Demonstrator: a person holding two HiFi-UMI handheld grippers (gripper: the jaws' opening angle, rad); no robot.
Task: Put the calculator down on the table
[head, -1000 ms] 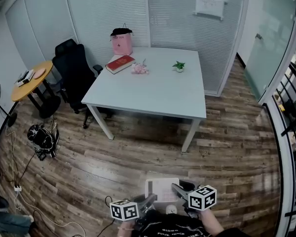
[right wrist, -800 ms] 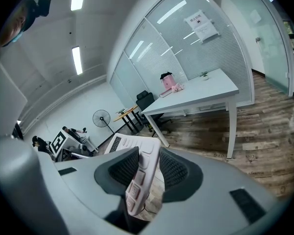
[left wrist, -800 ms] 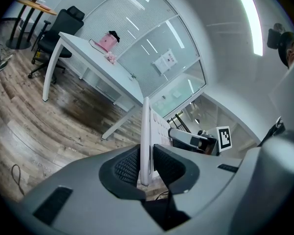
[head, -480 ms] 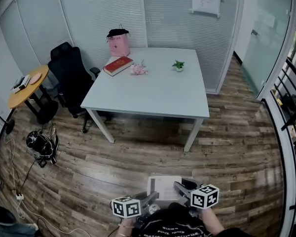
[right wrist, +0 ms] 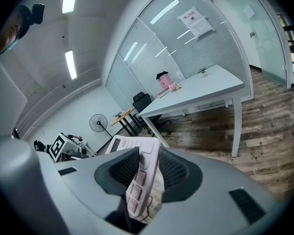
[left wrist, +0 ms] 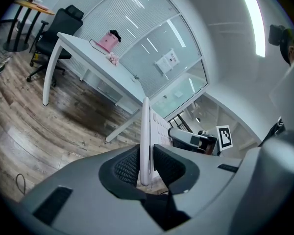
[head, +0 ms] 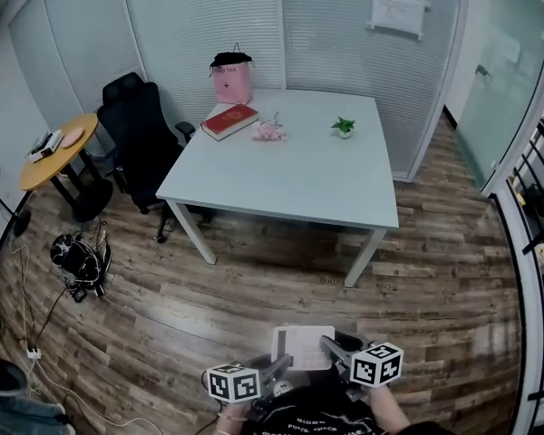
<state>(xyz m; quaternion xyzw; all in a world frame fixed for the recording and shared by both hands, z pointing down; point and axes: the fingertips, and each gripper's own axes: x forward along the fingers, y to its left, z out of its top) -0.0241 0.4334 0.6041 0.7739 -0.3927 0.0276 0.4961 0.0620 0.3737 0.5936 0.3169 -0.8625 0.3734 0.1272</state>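
Two grippers [left wrist: 147,166] [right wrist: 148,171] pinch the calculator [head: 302,347], fingers [left wrist: 126,169] barely apart.

right gripper [right wrist: 148,169], jaws clamped on pale pink calculator [right wrist: 137,190], white table [right wrist: 206,84] well beyond

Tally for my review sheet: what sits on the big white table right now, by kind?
Pink bag: 1
Red book: 1
Small pink item, too small to identify: 1
Potted plant: 1
Total on the white table: 4
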